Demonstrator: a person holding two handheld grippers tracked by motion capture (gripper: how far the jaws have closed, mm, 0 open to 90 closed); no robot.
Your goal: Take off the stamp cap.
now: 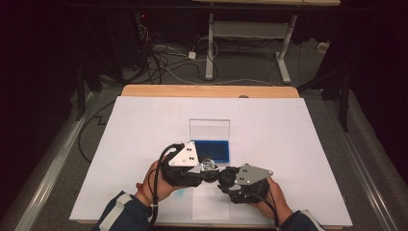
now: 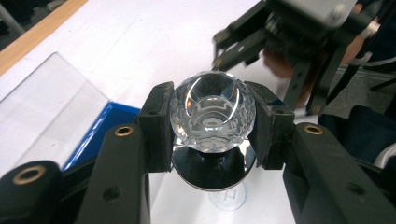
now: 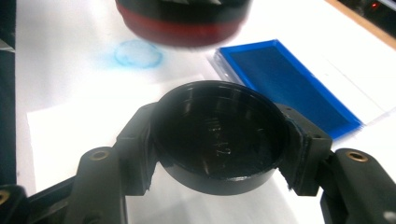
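Observation:
A round stamp with a faceted clear crystal knob (image 2: 212,112) and a black base (image 2: 212,175) hangs above the table, and my left gripper (image 2: 212,126) is shut on the knob, one pad on each side. In the high view the left gripper (image 1: 202,168) sits just in front of the ink pad. My right gripper (image 3: 219,144) is shut on a shallow black round cap (image 3: 219,140), hollow side up. The right gripper (image 1: 227,180) is close to the stamp, right of it. The stamp's red and black underside (image 3: 182,18) shows blurred just beyond the cap.
A blue ink pad (image 1: 214,150) lies in an open clear case, its lid (image 1: 209,129) standing up behind. A white paper sheet (image 1: 210,202) lies near the table's front edge with a faint round print (image 2: 229,198). A blue ink blot (image 3: 138,53) marks the white tabletop (image 1: 288,134).

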